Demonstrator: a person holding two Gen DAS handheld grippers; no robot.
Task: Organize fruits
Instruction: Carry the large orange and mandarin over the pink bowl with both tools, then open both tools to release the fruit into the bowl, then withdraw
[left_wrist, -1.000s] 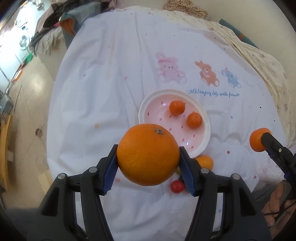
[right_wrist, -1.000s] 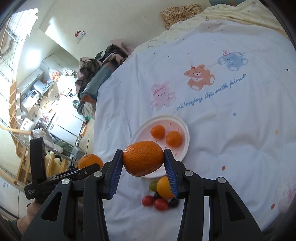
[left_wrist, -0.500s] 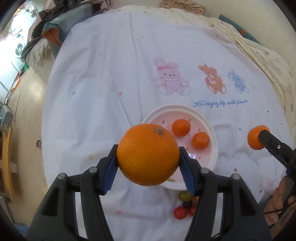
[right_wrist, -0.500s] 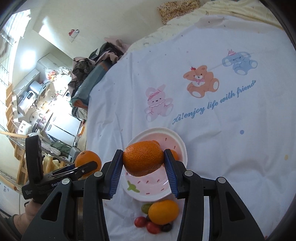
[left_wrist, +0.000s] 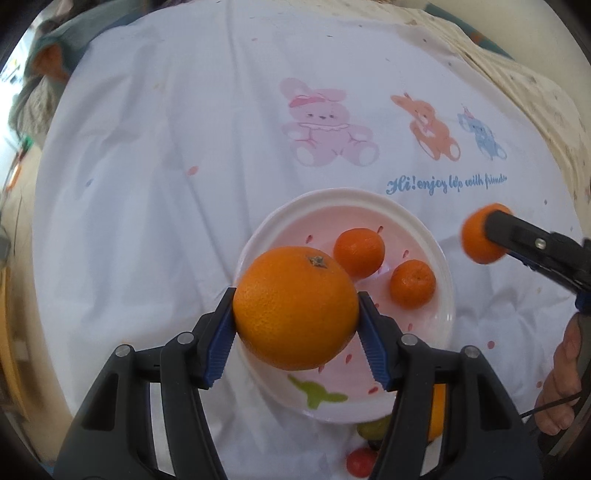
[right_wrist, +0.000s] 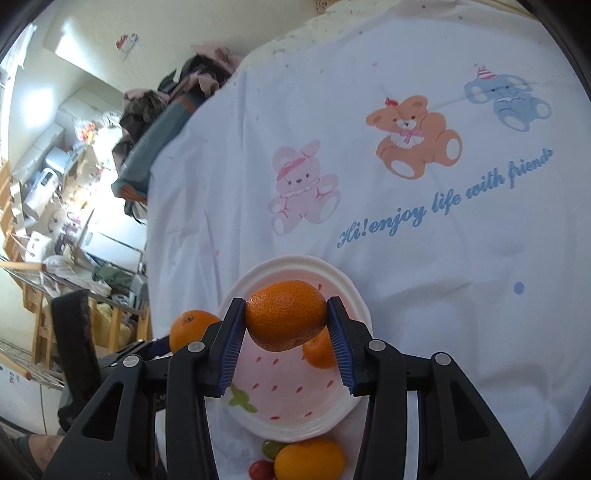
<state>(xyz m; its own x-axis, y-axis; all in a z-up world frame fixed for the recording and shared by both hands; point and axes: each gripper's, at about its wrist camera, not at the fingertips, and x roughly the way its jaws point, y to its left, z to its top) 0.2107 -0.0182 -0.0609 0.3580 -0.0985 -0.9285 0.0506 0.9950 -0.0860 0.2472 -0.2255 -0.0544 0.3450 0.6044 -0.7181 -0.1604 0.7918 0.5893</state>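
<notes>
- Left wrist view: I have the left gripper (left_wrist: 295, 321) clamped on a large orange (left_wrist: 295, 308), its blue finger pads pressed to both sides and the stem scar facing up.
- Behind the orange sits the strawberry-print plate (left_wrist: 439, 254), white-rimmed and pink inside, resting on a white bed cover (left_wrist: 166, 184) printed with a pink bunny, an orange bear and a blue elephant.
- Two small mandarins (left_wrist: 359, 252) lie on the plate, close together but not touching, toward its far right part.
- At the right edge I see the right gripper (left_wrist: 495, 236) from the side, holding its own mandarin (left_wrist: 478, 240) above the cover just right of the plate, with a hand (left_wrist: 561, 384) on its handle.
- Just past the plate's near rim, partly hidden by my fingers, lie a green grape (left_wrist: 371, 428), a red cherry tomato (left_wrist: 360, 461) and a sliver of another orange fruit (left_wrist: 437, 413).
- Right wrist view: the right gripper (right_wrist: 286, 332) is clamped on a flattened mandarin (right_wrist: 286, 314), held over the far part of the plate (right_wrist: 354, 299).
- One mandarin on the plate (right_wrist: 317, 350) peeks out behind the right finger.
- To the left the other gripper's orange (right_wrist: 188, 328) shows at the plate's edge.
- Near the bottom an orange fruit (right_wrist: 308, 459), a grape (right_wrist: 269, 448) and a tomato (right_wrist: 260, 469) sit beside the plate's near rim.
</notes>
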